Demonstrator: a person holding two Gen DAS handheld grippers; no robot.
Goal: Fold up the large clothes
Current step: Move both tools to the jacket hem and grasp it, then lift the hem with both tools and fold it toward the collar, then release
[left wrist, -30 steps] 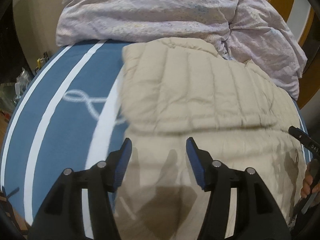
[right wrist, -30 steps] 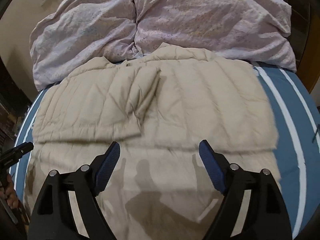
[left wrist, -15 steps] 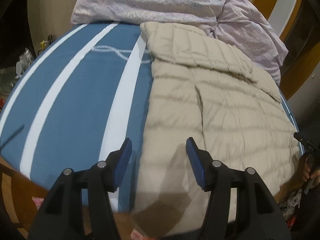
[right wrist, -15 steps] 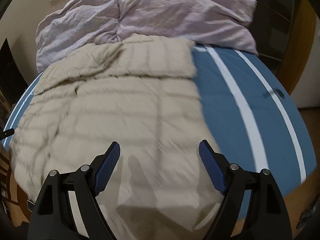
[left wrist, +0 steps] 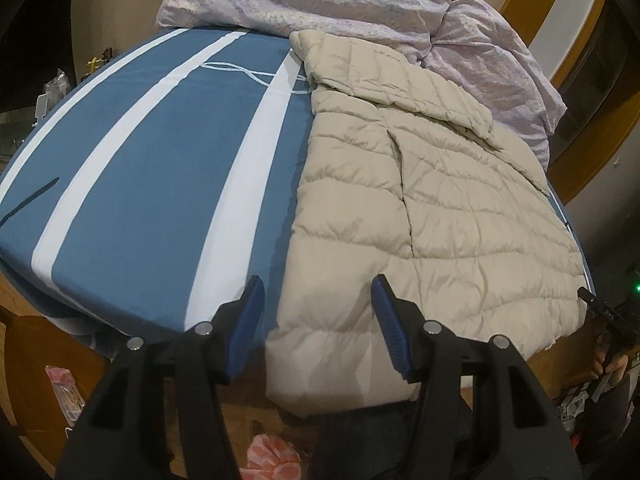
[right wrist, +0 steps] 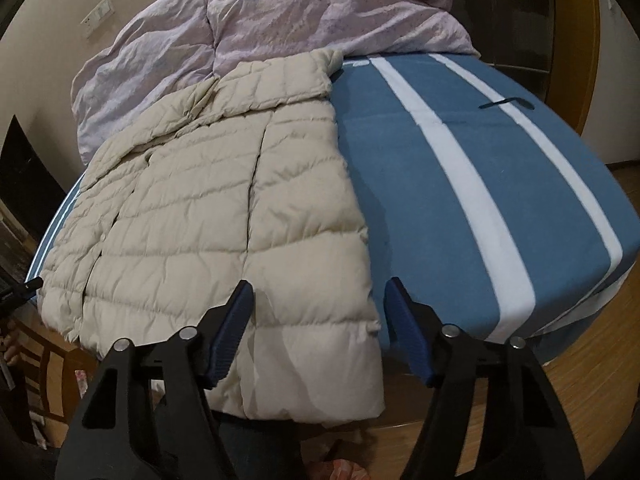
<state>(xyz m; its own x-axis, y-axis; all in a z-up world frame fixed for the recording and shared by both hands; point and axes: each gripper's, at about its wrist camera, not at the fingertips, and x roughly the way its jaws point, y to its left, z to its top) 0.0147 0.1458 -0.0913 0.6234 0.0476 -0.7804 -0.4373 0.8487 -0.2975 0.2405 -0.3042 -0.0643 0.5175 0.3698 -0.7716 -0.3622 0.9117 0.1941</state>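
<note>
The padded jacket (left wrist: pixel 432 216) lay flat on the bed (left wrist: pixel 152 184), its hem hanging over the near edge and its collar touching the crumpled duvet (left wrist: pixel 360 4) at the far end. The left gripper (left wrist: pixel 318 320) hovered released, holding nothing, over the jacket's near left hem corner; the right gripper (right wrist: pixel 318 328) hovered likewise released over the near right corner. For a clean fold, each pair of fingers should probably pinch its hem corner fully, then lift both evenly toward the collar, keeping the side edges aligned.
</note>
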